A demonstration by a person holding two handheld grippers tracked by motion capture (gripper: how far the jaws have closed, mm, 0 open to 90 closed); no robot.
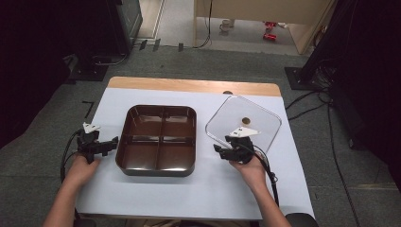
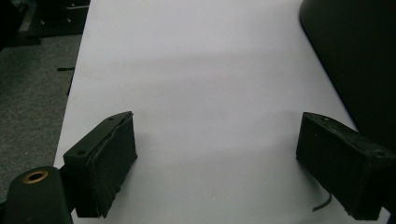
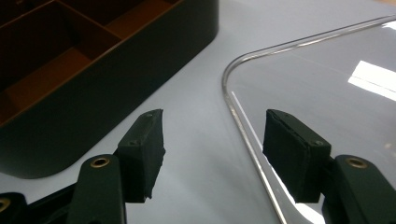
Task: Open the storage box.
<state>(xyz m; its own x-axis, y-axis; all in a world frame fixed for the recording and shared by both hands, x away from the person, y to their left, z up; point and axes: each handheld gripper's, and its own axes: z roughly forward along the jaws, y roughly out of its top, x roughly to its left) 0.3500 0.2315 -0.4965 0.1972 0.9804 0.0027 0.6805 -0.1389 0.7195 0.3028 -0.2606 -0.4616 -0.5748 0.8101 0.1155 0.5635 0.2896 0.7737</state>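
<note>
A dark brown tray [image 1: 160, 140] with four compartments sits in the middle of the white sheet [image 1: 194, 189]; its outer wall [image 3: 116, 79] shows at the left of the right gripper view. A clear square lid [image 1: 243, 122] lies flat to its right. My right gripper [image 1: 221, 150] is open at the lid's near left edge [image 3: 243, 126], one jaw on each side of the rim, nothing pressed between them [image 3: 212, 144]. My left gripper [image 1: 113, 141] rests just left of the tray, jaws wide open over bare sheet [image 2: 215, 158], with the tray's wall [image 2: 359, 60] at the right.
The wooden table edge [image 1: 189, 85] runs along the far side. Beyond it lie grey carpet, cables [image 1: 307, 101] and dark stands. Bare sheet lies in front of the tray and the lid.
</note>
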